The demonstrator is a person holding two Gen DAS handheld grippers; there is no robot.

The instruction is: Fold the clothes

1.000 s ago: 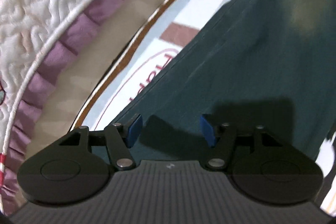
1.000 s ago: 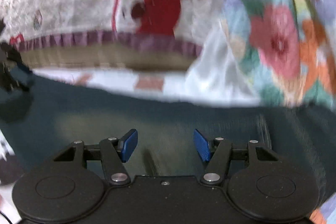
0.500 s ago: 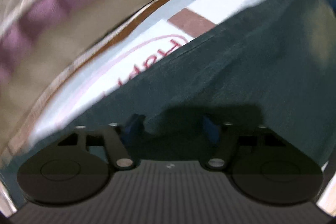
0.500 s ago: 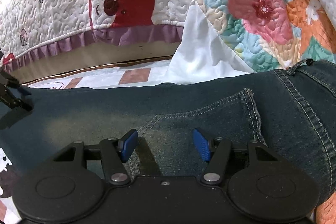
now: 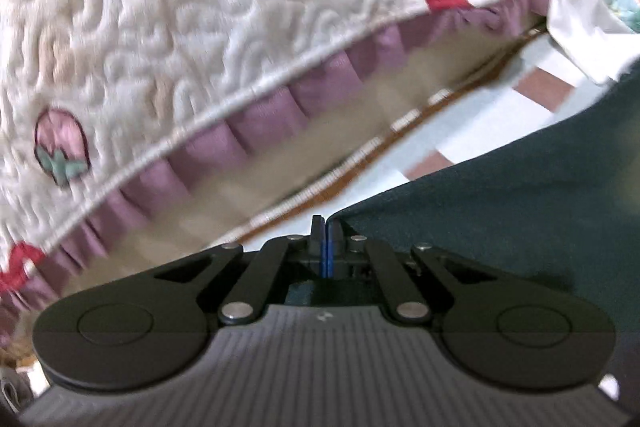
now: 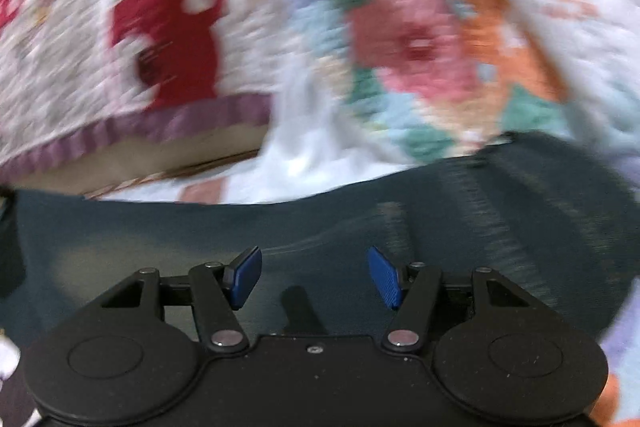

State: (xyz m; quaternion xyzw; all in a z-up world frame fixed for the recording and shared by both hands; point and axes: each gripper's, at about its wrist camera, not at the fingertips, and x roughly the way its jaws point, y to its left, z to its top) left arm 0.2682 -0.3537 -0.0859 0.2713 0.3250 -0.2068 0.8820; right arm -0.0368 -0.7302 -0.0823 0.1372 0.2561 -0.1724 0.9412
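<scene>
A pair of dark blue jeans (image 5: 520, 195) lies spread on a printed bed sheet (image 5: 472, 115). My left gripper (image 5: 324, 227) is shut, its blue pads pinched on the near edge of the jeans, which stretch away to the right. In the right wrist view the jeans (image 6: 200, 227) fill the lower half, blurred by motion. My right gripper (image 6: 314, 277) is open and empty just above the denim.
A white quilted pillow with a purple ruffle and red bear print (image 5: 200, 27) lies behind the jeans and also shows in the right wrist view (image 6: 120, 47). A floral quilt (image 6: 440, 47) is at the right. White fabric (image 6: 304, 147) lies between them.
My left gripper has closed on the edge of the jeans and the view has swung toward the pillow. My right gripper stays open and is moving over the denim.
</scene>
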